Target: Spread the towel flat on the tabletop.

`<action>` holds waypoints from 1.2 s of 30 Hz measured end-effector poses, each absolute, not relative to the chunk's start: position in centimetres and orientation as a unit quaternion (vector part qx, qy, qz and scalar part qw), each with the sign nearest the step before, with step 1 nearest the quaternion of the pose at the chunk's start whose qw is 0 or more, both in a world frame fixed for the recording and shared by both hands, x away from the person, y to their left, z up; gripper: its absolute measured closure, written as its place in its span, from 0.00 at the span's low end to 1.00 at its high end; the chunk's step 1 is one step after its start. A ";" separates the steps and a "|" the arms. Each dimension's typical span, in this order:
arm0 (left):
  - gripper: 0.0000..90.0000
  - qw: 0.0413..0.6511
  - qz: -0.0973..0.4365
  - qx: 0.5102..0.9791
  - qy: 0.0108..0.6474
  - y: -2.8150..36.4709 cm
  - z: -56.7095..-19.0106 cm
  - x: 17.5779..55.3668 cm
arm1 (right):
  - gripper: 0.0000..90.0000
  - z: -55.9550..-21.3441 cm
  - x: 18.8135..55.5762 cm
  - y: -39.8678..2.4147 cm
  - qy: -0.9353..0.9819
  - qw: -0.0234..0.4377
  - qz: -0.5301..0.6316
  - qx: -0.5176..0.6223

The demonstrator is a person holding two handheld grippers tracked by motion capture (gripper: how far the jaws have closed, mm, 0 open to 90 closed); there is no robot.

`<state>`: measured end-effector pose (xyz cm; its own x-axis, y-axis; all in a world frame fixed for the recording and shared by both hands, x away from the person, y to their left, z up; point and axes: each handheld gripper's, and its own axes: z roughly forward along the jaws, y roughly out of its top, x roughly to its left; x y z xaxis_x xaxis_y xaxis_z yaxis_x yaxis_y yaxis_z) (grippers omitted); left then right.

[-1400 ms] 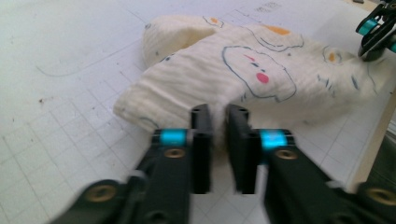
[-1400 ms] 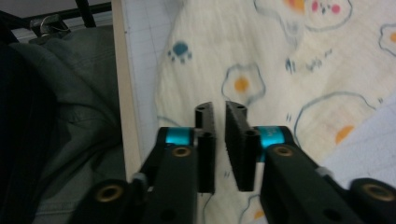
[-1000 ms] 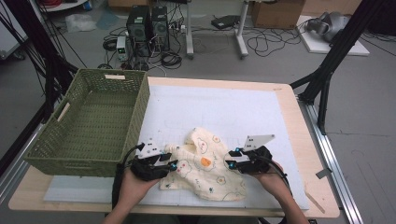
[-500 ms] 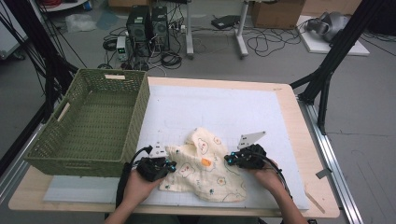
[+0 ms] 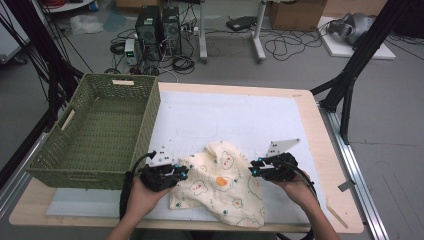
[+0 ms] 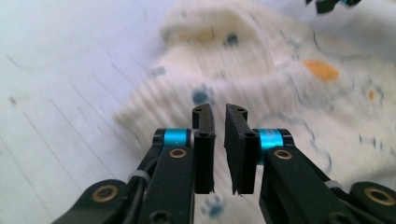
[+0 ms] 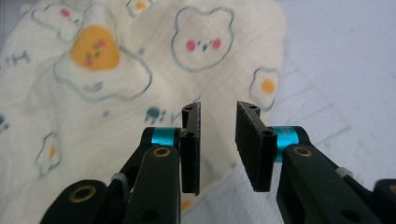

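Just released, by the look of it: jaws of the left gripper (image 5: 176, 172) reopened by a narrow slit after being pinched shut half a second ago, nothing caught in the gap, the printed cloth (image 6: 280, 93) lying beyond and beneath the tips rather than clamped. Same story at the right gripper (image 5: 256, 169): jaws parted a little wider, empty, poised over the cloth's right-hand edge (image 7: 261, 88) where fabric meets the white table mat (image 7: 336, 56). Compared with a second ago, both grippers drawn slightly apart and a touch higher, the left one nearer the cloth's left corner, the right one at its right margin. Cream baby cloth (image 5: 220, 185) with bear and fried-egg print still rumpled near the front of the table, a raised fold at its far side, roughly where it lay a second ago, only slightly reshaped; not lifted, not in the green woven basket (image 5: 95, 135), which stands at the table's left with nothing inside. Probable meaning: a first pinch on each side let go, perhaps a failed grasp or a re-grip for better corners, so flattening, folding or moving the cloth remains undone. Fresh closure on the fabric edges needed from both sides before any lift
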<state>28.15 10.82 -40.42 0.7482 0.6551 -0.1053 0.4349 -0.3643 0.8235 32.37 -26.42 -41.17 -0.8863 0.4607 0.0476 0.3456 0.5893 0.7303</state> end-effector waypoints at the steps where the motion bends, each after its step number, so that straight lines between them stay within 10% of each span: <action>1: 0.86 0.455 0.124 0.815 0.336 10.6 -40.2 28.7 | 0.72 -41.1 32.9 -26.1 0.887 0.074 0.394 0.230; 9: 0.64 0.431 0.152 0.818 0.349 8.3 -41.1 32.0 | 0.53 -41.9 37.1 -23.6 0.881 0.053 0.395 0.254; 13: 0.66 0.403 0.118 0.828 0.371 8.1 -42.7 33.6 | 0.67 -42.8 38.1 -23.1 0.884 0.040 0.386 0.260; 17: 0.92 0.378 0.094 0.849 0.358 7.5 -43.7 33.9 | 0.96 -43.1 38.2 -22.9 0.890 0.023 0.383 0.247; 27: 0.97 0.459 0.219 0.771 0.383 9.3 -39.8 31.3 | 0.97 -38.1 36.4 -26.8 0.856 0.119 0.425 0.272; 36: 0.88 0.411 0.148 0.820 0.370 9.2 -42.9 29.3 | 0.96 -40.8 33.9 -25.8 0.891 0.091 0.371 0.247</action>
